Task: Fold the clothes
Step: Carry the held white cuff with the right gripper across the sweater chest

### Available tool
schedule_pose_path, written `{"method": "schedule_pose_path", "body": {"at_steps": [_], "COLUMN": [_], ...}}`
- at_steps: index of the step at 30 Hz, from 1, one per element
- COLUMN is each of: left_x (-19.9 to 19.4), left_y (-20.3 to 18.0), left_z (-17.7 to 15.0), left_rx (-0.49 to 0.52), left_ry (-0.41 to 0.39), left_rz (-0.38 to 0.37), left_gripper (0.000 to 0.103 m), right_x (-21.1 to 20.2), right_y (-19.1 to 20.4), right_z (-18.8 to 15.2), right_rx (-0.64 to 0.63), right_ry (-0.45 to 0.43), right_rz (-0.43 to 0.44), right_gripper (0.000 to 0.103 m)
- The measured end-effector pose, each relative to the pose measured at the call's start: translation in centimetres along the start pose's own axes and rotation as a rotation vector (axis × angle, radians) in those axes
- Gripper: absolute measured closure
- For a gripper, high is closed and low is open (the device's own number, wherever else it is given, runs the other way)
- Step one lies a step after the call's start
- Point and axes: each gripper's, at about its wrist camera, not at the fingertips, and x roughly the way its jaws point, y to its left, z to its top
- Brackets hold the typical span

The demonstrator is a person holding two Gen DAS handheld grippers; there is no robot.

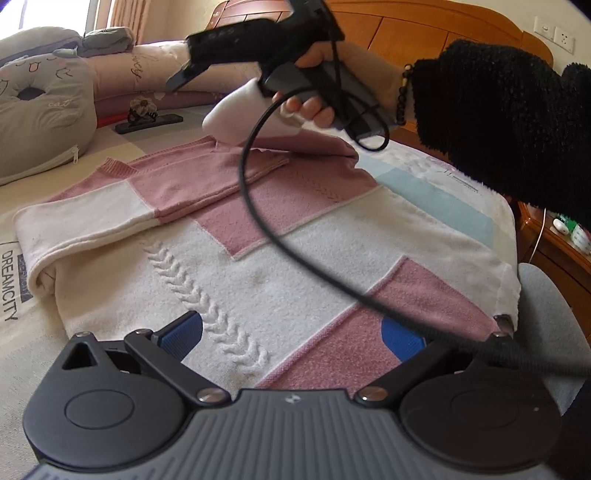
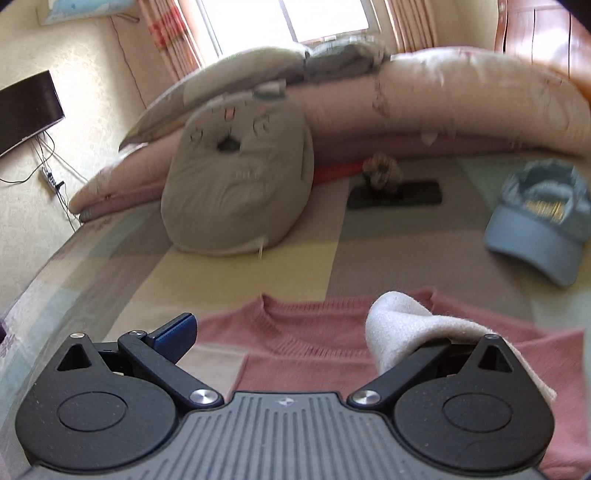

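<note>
A pink and white knit sweater [image 1: 280, 251] lies flat on the bed, its left sleeve [image 1: 122, 210] folded across the chest. My left gripper [image 1: 291, 338] hovers open just above the hem, blue pads [image 1: 181, 336] spread wide and nothing between them. A hand in a black fuzzy sleeve holds my right gripper [image 1: 210, 96] over the collar end. In the right wrist view the right gripper [image 2: 291, 332] stands open above the pink neckline [image 2: 295, 314]. The white cuff of the other sleeve [image 2: 402, 325] is draped over its right finger, hiding that pad.
A grey cat-face cushion [image 2: 236, 192], rolled quilts [image 2: 443, 110], a black flat object with a hair clip [image 2: 395, 194] and a blue cap [image 2: 539, 229] lie beyond the collar. A black cable [image 1: 266, 206] loops over the sweater. The wooden headboard [image 1: 424, 29] and nightstand [image 1: 554, 243] stand on the right.
</note>
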Motion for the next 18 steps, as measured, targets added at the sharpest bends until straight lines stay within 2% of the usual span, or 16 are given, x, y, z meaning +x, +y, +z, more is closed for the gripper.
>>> {"method": "schedule_pose_path", "body": {"at_steps": [7, 13, 16, 18], "left_x": [0.2, 0.0, 0.1, 0.2], "left_y": [-0.2, -0.9, -1.2, -1.3], "left_z": [-0.1, 0.0, 0.0, 0.0], "left_rx": [0.007, 0.023, 0.033, 0.035], "left_ry": [0.014, 0.001, 0.002, 0.002], "left_rz": [0.009, -0.014, -0.019, -0.023], "left_gripper": [0.001, 0.001, 0.001, 0.001], "right_x": [2.3, 1.5, 1.1, 0.8], "right_y": [0.4, -1.1, -2.4, -3.3], "right_z": [-3.2, -4.6, -4.9, -4.8], "right_rx": [-0.02, 0.028, 0.063, 0.125], "right_ry": [0.103, 0.155, 0.142, 0.111], "right_rz": [0.003, -0.017, -0.065, -0.048], "right_gripper": [0.0, 0.0, 0.0, 0.0]}}
